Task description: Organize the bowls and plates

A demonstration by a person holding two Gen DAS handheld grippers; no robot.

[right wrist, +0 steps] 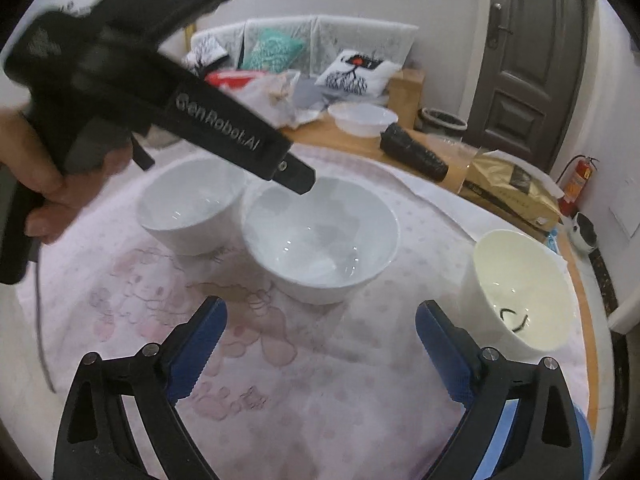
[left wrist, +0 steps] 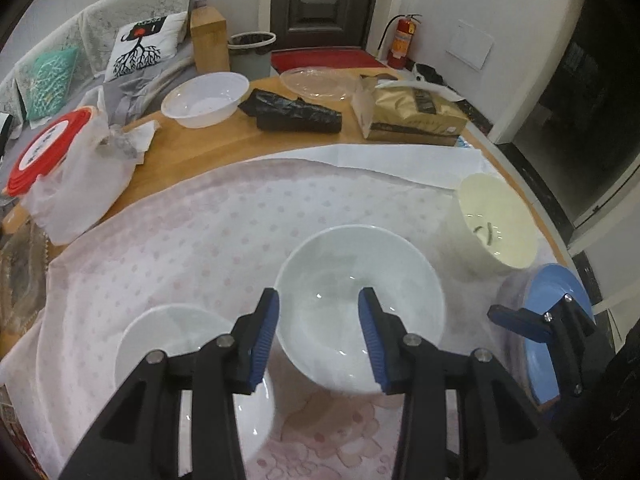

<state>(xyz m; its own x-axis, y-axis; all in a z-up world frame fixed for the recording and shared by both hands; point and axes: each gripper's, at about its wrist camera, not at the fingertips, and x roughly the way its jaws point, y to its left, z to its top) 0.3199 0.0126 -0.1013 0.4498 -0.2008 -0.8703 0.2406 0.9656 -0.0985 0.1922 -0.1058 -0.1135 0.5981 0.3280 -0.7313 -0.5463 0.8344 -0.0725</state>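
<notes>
Left gripper (left wrist: 318, 336): parted, empty, above big white bowl (left wrist: 360, 308), likely next pick.
Right gripper (right wrist: 320, 344): wide open, empty.

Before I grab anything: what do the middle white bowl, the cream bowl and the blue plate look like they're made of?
Middle white bowl: probably glazed ceramic or opal glass; glossy, sharp highlights. Cream bowl: likely glazed ceramic, shiny inside, dark marking at the bottom. Blue plate: smooth and matte-looking, possibly plastic or melamine; can't be sure.

Two shiny white bowls (left wrist: 360, 308) (left wrist: 192, 360), one cream bowl (left wrist: 500, 220) and a blue plate (left wrist: 560, 320) sit on a white cloth with pink dots (left wrist: 200, 232). The wooden tabletop (left wrist: 224, 140) is orange-brown.
</notes>
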